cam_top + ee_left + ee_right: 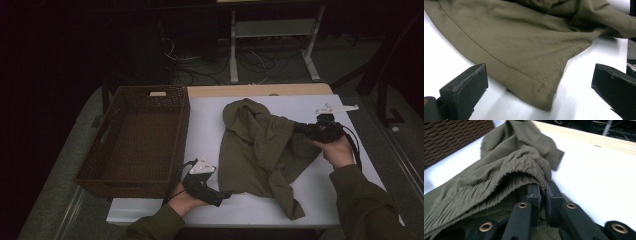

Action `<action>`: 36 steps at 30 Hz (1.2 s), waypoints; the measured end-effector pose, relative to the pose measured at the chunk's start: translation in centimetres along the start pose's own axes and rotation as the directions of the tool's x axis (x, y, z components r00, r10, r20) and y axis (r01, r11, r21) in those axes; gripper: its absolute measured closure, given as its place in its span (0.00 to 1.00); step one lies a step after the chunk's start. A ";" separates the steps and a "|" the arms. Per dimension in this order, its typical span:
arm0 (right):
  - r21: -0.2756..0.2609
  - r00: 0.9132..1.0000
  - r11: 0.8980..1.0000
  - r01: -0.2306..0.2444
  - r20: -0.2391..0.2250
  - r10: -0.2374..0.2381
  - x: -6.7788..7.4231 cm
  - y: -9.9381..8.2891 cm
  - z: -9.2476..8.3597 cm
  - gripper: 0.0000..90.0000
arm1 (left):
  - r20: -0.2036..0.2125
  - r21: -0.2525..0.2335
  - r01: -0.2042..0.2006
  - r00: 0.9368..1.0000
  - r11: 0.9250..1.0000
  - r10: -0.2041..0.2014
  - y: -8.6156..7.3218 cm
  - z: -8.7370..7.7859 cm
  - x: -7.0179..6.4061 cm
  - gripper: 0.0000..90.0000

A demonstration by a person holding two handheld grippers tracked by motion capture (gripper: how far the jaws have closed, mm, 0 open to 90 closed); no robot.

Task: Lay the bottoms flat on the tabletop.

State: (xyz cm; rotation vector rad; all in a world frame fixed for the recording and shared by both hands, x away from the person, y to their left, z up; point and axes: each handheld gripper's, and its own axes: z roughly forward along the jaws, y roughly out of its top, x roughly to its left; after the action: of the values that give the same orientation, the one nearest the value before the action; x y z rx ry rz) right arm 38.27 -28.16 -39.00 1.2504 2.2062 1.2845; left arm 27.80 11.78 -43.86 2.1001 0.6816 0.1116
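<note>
An olive green garment (pixel 260 150) lies crumpled on the white table (pixel 207 130). My right gripper (pixel 302 129), at the garment's right side, is shut on its gathered elastic waistband (pixel 524 168). In the right gripper view the jaws (pixel 543 188) pinch that band, and the cloth (pixel 486 182) is lifted toward them. My left gripper (pixel 225 196) rests near the table's front edge, at the garment's lower left. Its jaws (pixel 540 75) stand wide open, with a stitched hem corner (pixel 541 97) lying flat on the table between them and untouched.
A dark brown wicker basket (pixel 186 120) stands on the left of the table, with nothing in it; its woven wall (pixel 449 137) shows past the garment. A wooden strip (pixel 260 90) runs along the table's far edge. Cables and a metal stand (pixel 272 30) lie beyond.
</note>
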 end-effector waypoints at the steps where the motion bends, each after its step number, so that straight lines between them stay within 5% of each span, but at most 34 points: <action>1: 0.001 1.000 1.000 -0.007 0.011 0.007 -0.5 0.0 0.0 0.92 | 0.000 0.000 0.000 1.000 1.000 0.000 0.0 0.0 0.0 0.00; 19: 0.054 0.985 0.991 -0.120 0.130 0.112 -5.4 -1.2 2.7 0.91 | -0.003 0.000 0.005 1.000 1.000 -0.005 -0.1 -0.1 0.1 0.00; 29: 0.009 0.986 0.994 -0.106 0.134 0.104 -4.3 -0.5 -0.1 0.60 | -0.006 -0.003 0.006 1.000 1.000 -0.006 -0.1 -0.2 0.1 0.00; 36: 0.013 0.992 0.998 -0.067 0.104 0.065 -2.4 -0.6 -2.7 0.55 | -0.006 -0.005 0.003 1.000 1.000 -0.003 -0.1 -0.3 -0.1 0.00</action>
State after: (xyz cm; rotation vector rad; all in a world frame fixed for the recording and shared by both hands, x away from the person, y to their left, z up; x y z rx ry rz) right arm 37.68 -31.65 -38.37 1.3747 2.1238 1.1985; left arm 27.60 11.98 -43.77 2.0946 0.6873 0.1182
